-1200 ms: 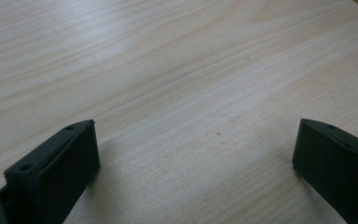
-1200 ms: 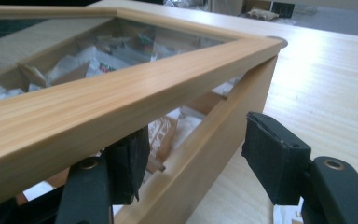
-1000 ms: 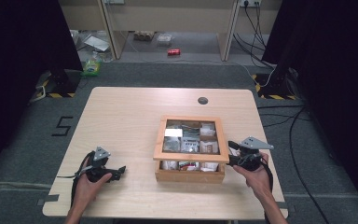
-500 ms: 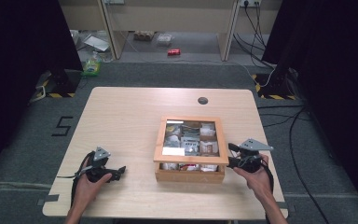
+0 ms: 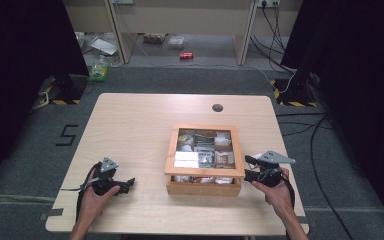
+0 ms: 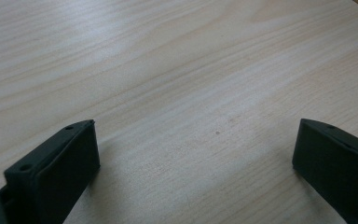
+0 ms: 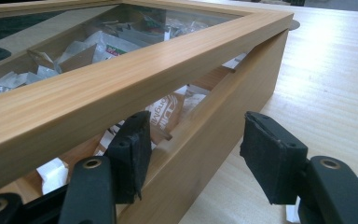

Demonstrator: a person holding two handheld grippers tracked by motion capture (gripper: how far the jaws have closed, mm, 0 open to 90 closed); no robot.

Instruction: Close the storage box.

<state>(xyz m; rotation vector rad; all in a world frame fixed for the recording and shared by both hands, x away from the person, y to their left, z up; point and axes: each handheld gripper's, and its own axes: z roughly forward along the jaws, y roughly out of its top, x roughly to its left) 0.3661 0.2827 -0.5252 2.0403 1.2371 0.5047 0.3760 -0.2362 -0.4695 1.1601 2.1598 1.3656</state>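
A wooden box (image 5: 203, 186) with a glass-paned lid (image 5: 205, 171) stands right of the table's middle, with several packets (image 5: 200, 150) inside. My right gripper (image 5: 248, 167) sits against its right side. In the right gripper view the lid (image 7: 121, 60) is raised a little off the box wall (image 7: 223, 107). One jaw of the right gripper (image 7: 198, 126) reaches into that gap under the lid and the other stays outside the wall; the pads are apart and open. My left gripper (image 5: 127, 185) rests open near the front left of the table, with bare wood between its fingertips (image 6: 196, 130).
The light wooden table (image 5: 140, 130) has a round cable hole (image 5: 217, 107) near its far edge. Cables trail from both grippers toward the front edge. Shelving legs and clutter stand on the floor beyond the table.
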